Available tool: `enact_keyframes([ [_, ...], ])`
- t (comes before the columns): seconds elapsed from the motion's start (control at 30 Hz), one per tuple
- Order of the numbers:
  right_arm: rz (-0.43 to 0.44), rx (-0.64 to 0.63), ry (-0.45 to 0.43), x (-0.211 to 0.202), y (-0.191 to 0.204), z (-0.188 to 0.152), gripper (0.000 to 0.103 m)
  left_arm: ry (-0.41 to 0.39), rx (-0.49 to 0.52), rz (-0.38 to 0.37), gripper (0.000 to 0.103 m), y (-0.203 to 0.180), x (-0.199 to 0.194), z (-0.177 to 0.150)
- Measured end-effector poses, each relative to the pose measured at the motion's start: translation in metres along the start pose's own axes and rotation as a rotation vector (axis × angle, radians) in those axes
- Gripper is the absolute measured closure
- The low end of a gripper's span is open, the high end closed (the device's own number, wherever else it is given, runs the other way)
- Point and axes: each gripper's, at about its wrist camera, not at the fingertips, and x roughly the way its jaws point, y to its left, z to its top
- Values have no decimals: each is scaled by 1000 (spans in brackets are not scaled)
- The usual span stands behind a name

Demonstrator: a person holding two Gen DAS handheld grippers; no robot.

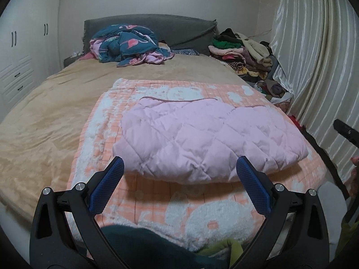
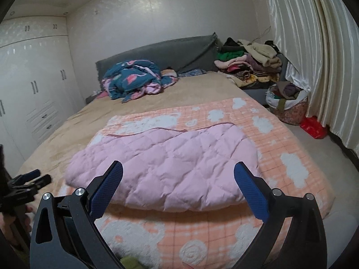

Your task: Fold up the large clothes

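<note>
The pink quilted garment [image 1: 208, 134] is laid flat, folded into a broad pad, on the peach-and-white blanket [image 1: 157, 204] near the foot of the bed [image 1: 44, 112]. The left gripper [image 1: 179, 170] is held just short of its near edge, jaws spread wide, nothing between the blue pads [image 1: 107, 188]. The right gripper [image 2: 178, 172] is poised the same way, jaws released, empty. Farther back, a teal flamingo-print quilt [image 1: 130, 42] is bunched against the grey headboard [image 1: 179, 29]. A heap of clothes [image 1: 242, 51] is stacked beside the shiny curtain [image 1: 314, 67]; white wardrobes [image 2: 33, 85] are seen at left.
</note>
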Motion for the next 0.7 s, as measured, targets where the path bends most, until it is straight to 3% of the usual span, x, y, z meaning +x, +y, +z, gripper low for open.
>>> enact_keyframes([
  [0.37,5,-43,15,-19,32,-57,4,40,11,-24,9,-22,0,-29],
  [0.5,6,-33,70,-7,34,-68,4,72,15,-21,9,-27,6,-38],
  [0.7,-20,-39,84,-1,33,-73,4,64,25,-15,9,-28,5,-40],
])
